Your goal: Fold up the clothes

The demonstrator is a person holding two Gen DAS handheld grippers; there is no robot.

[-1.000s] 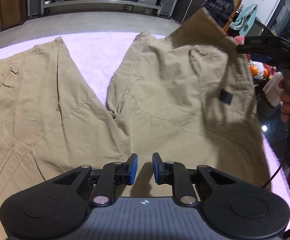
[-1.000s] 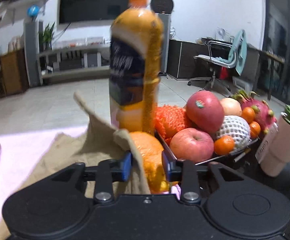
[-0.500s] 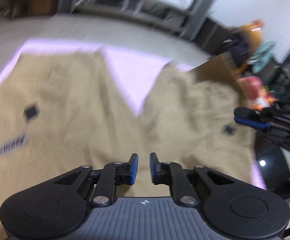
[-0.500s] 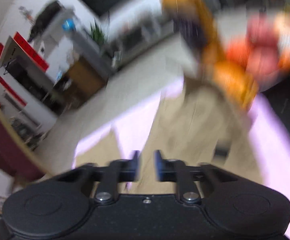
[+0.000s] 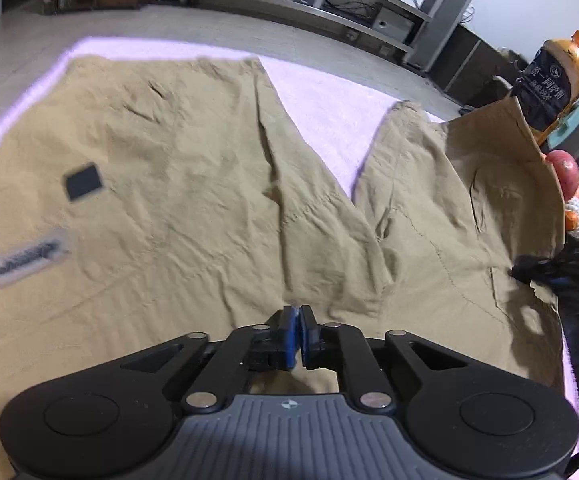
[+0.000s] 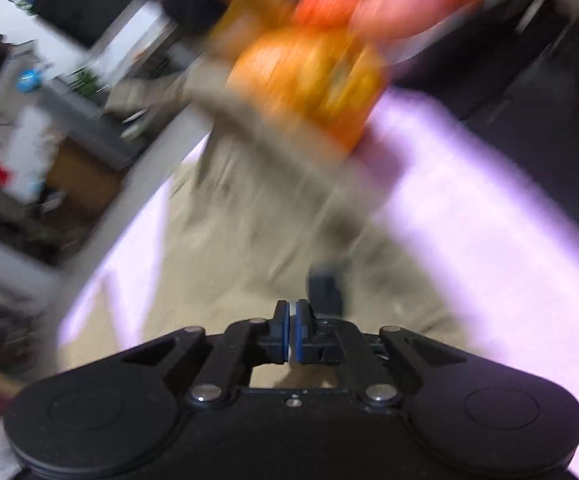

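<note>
Khaki trousers [image 5: 209, 200] lie spread flat on a pale pink cloth [image 5: 329, 96], legs pointing away. My left gripper [image 5: 298, 316] is shut, low over the crotch seam; whether cloth is pinched between its pads I cannot tell. The right leg's far hem stands up against a bottle [image 5: 553, 80]. In the blurred right wrist view, my right gripper [image 6: 291, 312] is shut over the right trouser leg [image 6: 229, 260], next to a small black patch [image 6: 325, 284]. The right gripper [image 5: 519, 271] also shows at that leg's outer edge in the left wrist view.
An orange drink bottle and a pile of fruit [image 5: 565, 164] stand just past the cloth's right side, touching the raised hem. A black patch [image 5: 83, 186] and a printed label [image 5: 23, 264] mark the left leg. Floor and shelving lie beyond.
Both grippers went from open to shut. The right one let go of the leg hem by the bottle and swung down over the right leg. The left one shifted left and closer.
</note>
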